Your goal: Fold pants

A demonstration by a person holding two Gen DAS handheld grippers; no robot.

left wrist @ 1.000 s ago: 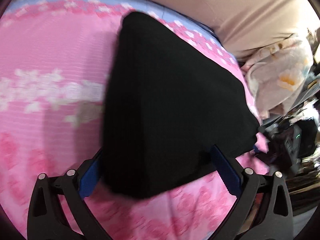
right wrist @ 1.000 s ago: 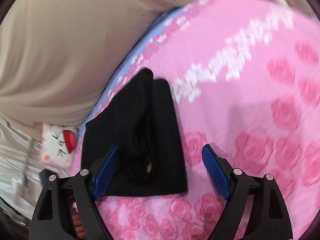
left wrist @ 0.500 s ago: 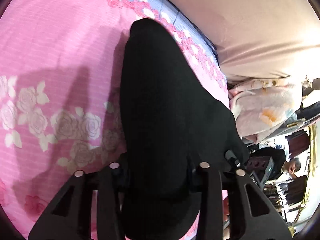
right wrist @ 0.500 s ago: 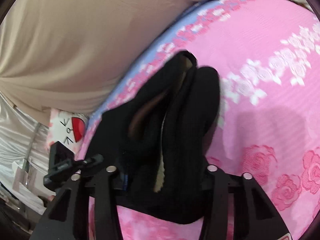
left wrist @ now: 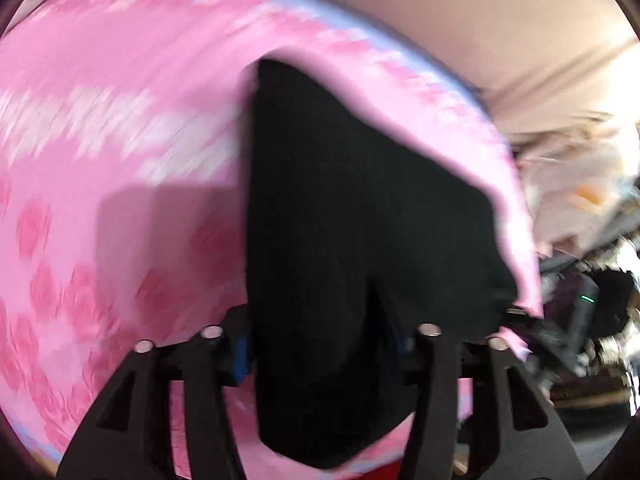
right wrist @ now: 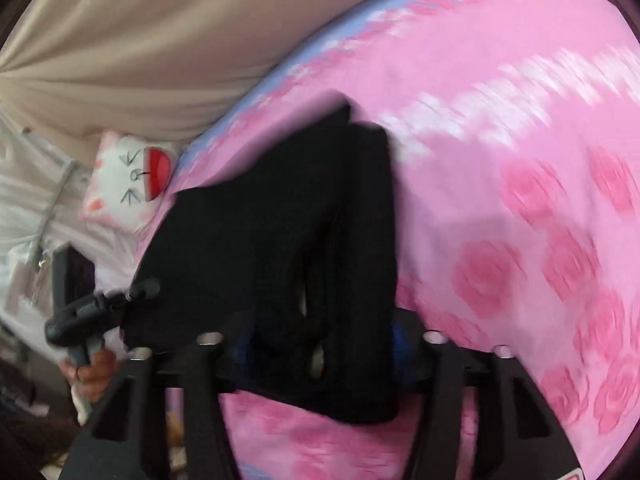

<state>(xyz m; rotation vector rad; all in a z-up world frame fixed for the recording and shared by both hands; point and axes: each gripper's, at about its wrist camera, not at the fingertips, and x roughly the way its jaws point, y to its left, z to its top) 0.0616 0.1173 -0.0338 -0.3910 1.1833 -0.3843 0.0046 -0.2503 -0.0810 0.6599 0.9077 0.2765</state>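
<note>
Both tongs, left (left wrist: 324,354) and right (right wrist: 320,346), have just been opening partway with the black pants (left wrist: 352,240) between them, apparently loosely gripped. The pants lie folded compactly near the pink bed's (left wrist: 120,160) far edge; little remains.

A bed covered with a pink rose-printed sheet (left wrist: 120,184) with a pale blue border fills both views, blurred. The folded black knit pants (left wrist: 340,220) rest partly on it. At its edge lies a white cat-face cushion (right wrist: 128,176) with a red mouth.
</note>
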